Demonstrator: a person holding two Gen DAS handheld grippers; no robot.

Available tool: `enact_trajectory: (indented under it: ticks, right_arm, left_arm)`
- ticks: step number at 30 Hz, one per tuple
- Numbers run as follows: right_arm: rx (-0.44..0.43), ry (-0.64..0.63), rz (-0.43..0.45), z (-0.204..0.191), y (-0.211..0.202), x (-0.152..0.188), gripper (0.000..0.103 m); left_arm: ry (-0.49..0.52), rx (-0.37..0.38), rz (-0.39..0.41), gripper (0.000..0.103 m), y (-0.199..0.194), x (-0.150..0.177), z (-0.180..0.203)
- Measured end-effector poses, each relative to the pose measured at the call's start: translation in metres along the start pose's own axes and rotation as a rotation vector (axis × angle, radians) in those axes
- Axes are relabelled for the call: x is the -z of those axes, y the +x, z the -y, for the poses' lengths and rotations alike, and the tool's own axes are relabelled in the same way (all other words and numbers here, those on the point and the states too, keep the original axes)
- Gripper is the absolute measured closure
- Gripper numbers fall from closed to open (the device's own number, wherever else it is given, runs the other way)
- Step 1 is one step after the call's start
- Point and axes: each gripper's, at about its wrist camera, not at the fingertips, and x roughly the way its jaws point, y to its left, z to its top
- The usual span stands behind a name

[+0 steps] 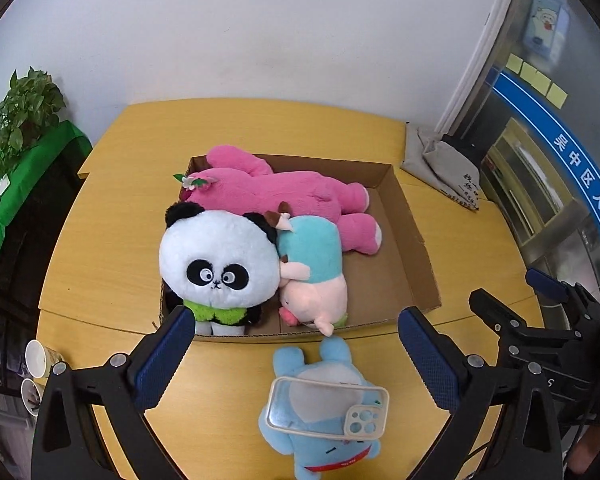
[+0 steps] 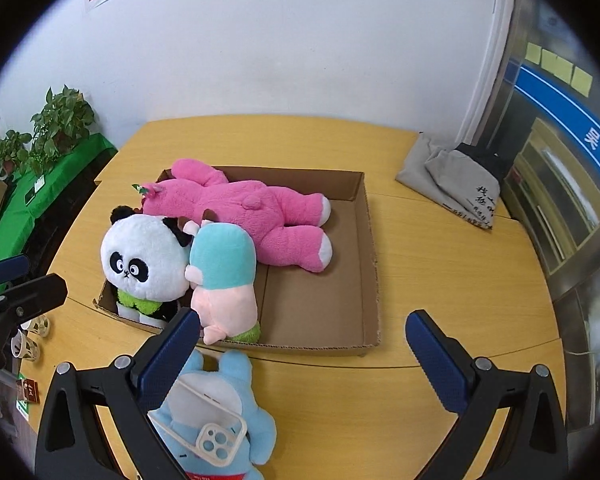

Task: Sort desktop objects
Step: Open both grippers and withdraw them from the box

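Three plush toys are already packed in the cardboard box (image 1: 416,240) at frame centre. One blue plush (image 1: 324,412) is left on the counter (image 1: 100,240), bottom centre, under a clear phone case (image 1: 328,408). Both grippers — left gripper (image 1: 296,344), right gripper (image 2: 304,344) — are held wide and empty; likely the case must be lifted off first.

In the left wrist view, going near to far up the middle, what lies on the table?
Phone case on the blue plush → pink-and-teal plush → pink bear, both in the box.
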Motion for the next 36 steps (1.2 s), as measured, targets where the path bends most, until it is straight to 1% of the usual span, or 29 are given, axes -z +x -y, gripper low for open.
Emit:
enact_trajectory:
  ticks: [8,16,24,36]
  right_arm:
    - [0.008,-0.006,0.021,-0.003,-0.019,0.005,0.0]
    - [0.005,-0.008,0.025,-0.004,-0.024,0.007,0.0]
    - [0.004,-0.007,0.025,-0.003,-0.026,0.008,0.0]
    - [0.0,0.005,0.002,0.004,-0.013,0.009,0.0]
  left_arm:
    - [0.007,0.016,-0.005,0.0,-0.015,0.009,0.003]
    - [0.006,0.013,0.0,0.0,-0.023,0.011,0.001]
    - [0.016,0.017,-0.01,0.0,-0.021,0.013,0.005]
    - [0.02,0.017,-0.032,0.0,-0.009,0.01,0.009]
